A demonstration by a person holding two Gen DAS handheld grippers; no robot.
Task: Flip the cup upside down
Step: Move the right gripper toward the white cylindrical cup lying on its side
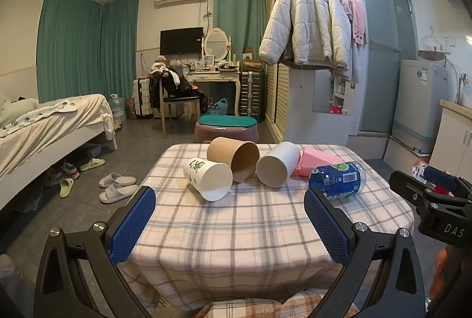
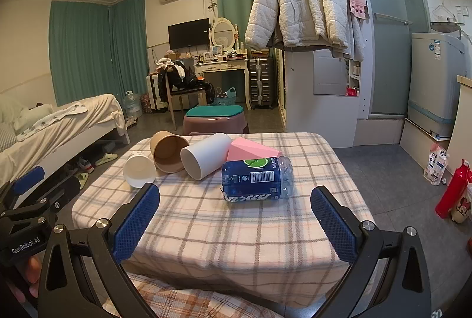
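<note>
Cups lie in a row on the checked table [image 1: 265, 229], all tipped on their sides. The printed white cup [image 1: 208, 179] has its long axis running from far left to near right, its mouth turned toward me. Touching it, the brown cup [image 1: 234, 159] also opens my way, and the plain white cup [image 1: 277, 164] beside that does the same. A pink box [image 2: 250, 151] sits behind a blue bottle [image 2: 256, 178] lying flat. My left gripper [image 1: 230, 226] hangs spread wide and holding nothing, short of the cups; my right gripper [image 2: 236, 225] likewise gapes with nothing between its pads.
</note>
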